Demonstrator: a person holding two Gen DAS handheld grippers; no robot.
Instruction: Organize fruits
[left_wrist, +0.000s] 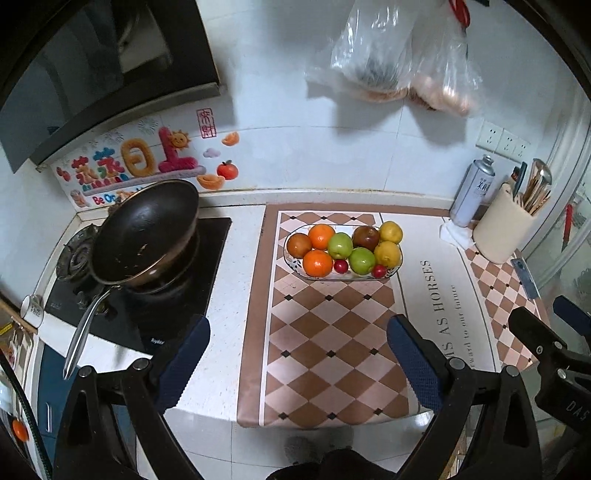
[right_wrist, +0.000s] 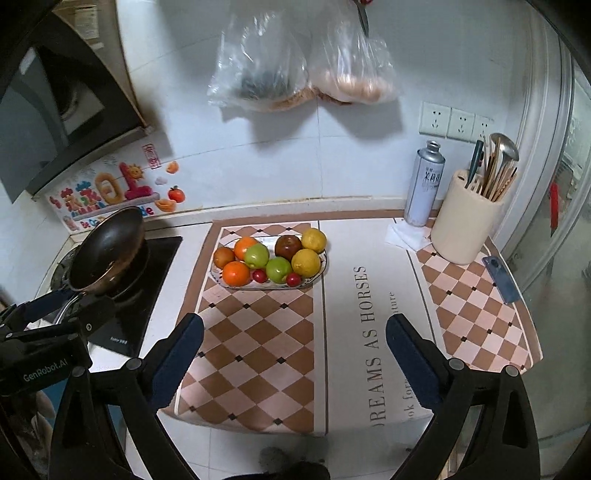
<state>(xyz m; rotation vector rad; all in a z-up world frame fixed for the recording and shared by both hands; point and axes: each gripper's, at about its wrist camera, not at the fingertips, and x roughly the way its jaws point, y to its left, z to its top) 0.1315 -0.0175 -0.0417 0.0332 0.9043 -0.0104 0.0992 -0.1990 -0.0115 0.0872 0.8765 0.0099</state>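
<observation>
An oval patterned plate (left_wrist: 291, 263) (right_wrist: 320, 275) stands on the checkered mat near the back wall. It holds two oranges (left_wrist: 317, 263), two green apples (left_wrist: 340, 245), two lemons (left_wrist: 388, 254), dark red fruits (left_wrist: 366, 237) and small red fruits (left_wrist: 341, 266). My left gripper (left_wrist: 298, 360) is open and empty, well in front of the plate. My right gripper (right_wrist: 294, 360) is open and empty, in front of and right of the plate. The right gripper also shows in the left wrist view (left_wrist: 546, 325), and the left gripper in the right wrist view (right_wrist: 48, 310).
A black pan (left_wrist: 147, 230) sits on the gas stove at left. A spray can (right_wrist: 424, 182), a cream utensil holder (right_wrist: 467, 218) and a phone (right_wrist: 502, 277) stand at the right. Plastic bags (right_wrist: 295, 70) hang on the wall above.
</observation>
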